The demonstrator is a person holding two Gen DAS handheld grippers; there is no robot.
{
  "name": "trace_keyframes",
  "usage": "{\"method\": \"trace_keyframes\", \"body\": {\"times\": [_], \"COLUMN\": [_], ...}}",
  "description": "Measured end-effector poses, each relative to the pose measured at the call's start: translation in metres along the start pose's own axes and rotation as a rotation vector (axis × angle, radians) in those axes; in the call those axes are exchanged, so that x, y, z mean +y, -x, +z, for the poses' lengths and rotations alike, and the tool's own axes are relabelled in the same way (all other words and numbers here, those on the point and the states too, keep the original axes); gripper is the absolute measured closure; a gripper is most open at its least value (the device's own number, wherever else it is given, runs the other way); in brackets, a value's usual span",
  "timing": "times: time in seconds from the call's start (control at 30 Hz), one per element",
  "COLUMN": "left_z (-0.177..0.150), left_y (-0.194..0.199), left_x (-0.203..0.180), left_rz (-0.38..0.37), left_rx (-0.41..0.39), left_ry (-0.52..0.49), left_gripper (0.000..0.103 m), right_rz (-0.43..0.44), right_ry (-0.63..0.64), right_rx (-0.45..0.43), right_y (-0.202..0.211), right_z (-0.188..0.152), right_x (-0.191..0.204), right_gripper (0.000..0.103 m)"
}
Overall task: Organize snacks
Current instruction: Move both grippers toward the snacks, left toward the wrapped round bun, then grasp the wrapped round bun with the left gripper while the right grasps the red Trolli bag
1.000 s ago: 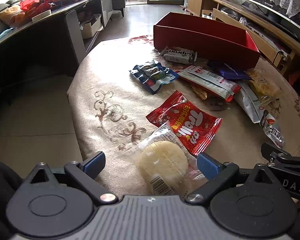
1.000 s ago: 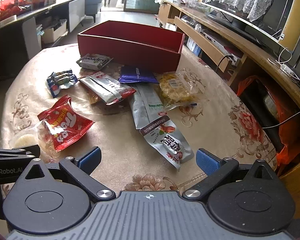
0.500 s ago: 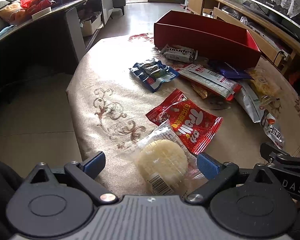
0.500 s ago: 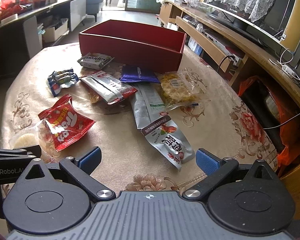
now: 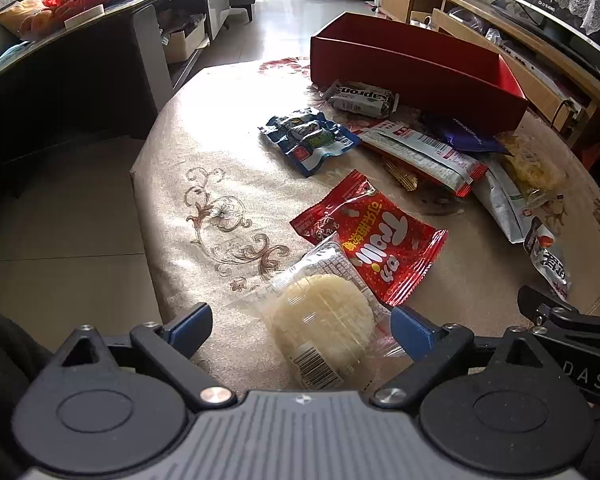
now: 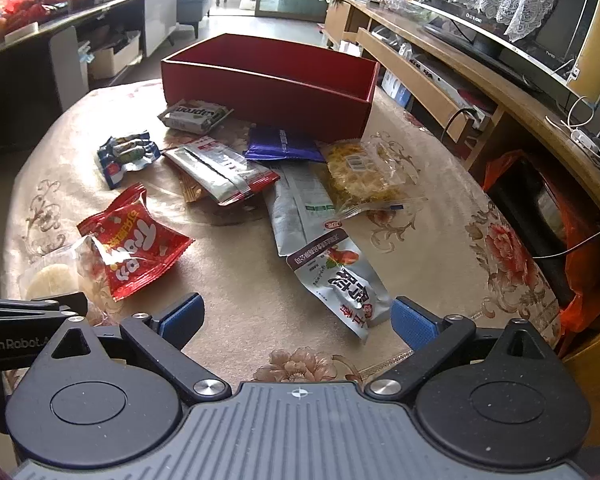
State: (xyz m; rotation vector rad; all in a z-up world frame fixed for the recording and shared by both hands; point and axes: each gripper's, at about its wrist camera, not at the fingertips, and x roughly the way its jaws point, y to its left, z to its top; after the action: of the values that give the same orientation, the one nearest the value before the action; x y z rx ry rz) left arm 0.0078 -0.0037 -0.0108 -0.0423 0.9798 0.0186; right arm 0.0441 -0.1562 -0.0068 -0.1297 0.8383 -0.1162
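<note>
Clear plastic wraps the round rice cake (image 5: 324, 320), which lies at the near edge of the desk (image 5: 228, 168), its far corner overlapping the red Trolli gummy bag (image 5: 376, 236). The step in hand looks like the first pickup of the sorting: none of the snacks seems to be in the red box (image 5: 416, 68) at the far side, and the other packets lie scattered in front of it.

The left hand-held gripper (image 5: 300, 322) straddles the rice cake with its jaws wide but closing. The right blue pad sits just beside the wrapper's edge, perhaps brushing it, while the left pad is well apart from it over bare cloth. Nothing is gripped yet.

The next move probably calls for the jaws to close until both pads pinch the crinkly wrapper, then a lift and a carry to the box. The film is slippery and may drag the gummy bag along.

The right hand-held gripper (image 6: 298, 320) hangs wide open above the near cloth, with the silver date packet (image 6: 340, 284) reaching its near end between the pads, untouched.
</note>
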Motion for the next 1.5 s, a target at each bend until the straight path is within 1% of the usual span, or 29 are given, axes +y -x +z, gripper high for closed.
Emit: {"method": "trace_keyframes", "body": {"times": [0.4,0.6,0.77,1.0,1.17,1.33,1.4,1.5], "left_z": [0.002,0.003,0.004,0.007,0.013,0.012,0.011,0.009], "left_y": [-0.006,-0.010,-0.016,-0.020,-0.025,-0.037,-0.040,-0.040], "left_x": [-0.002,-0.002,-0.001,-0.004,0.000,0.003,0.006,0.008], "left_rz": [0.004,-0.009,-0.020,-0.016,0.000,0.004,0.001,-0.008], "left_rx": [0.019,0.036,0.064,0.070,0.070,0.113,0.128,0.136], "left_ry": [0.009,0.026,0.048,0.064,0.109,0.146,0.162,0.165], "left_gripper": [0.011,0.010,0.009,0.009,0.009,0.010,0.011,0.020], "right_rz": [0.012,0.016,0.037,0.048,0.055,0.064,0.068,0.073], "right_ry": [-0.004,-0.005,-0.023,-0.034,-0.052,-0.062,-0.061,-0.056], "right_rx": [0.017,0.024,0.023,0.020,0.017,0.013,0.013,0.014], "right_y": [-0.006,-0.008,-0.007,-0.006,-0.005,-0.004,-0.003,-0.003], "right_z": [0.002,0.004,0.006,0.007,0.009,0.009,0.010,0.010], "right_x": [-0.002,-0.003,-0.008,-0.011,-0.016,-0.018,-0.017,-0.016], "right_gripper": [0.002,0.002,0.002,0.002,0.002,0.002,0.002,0.002]}}
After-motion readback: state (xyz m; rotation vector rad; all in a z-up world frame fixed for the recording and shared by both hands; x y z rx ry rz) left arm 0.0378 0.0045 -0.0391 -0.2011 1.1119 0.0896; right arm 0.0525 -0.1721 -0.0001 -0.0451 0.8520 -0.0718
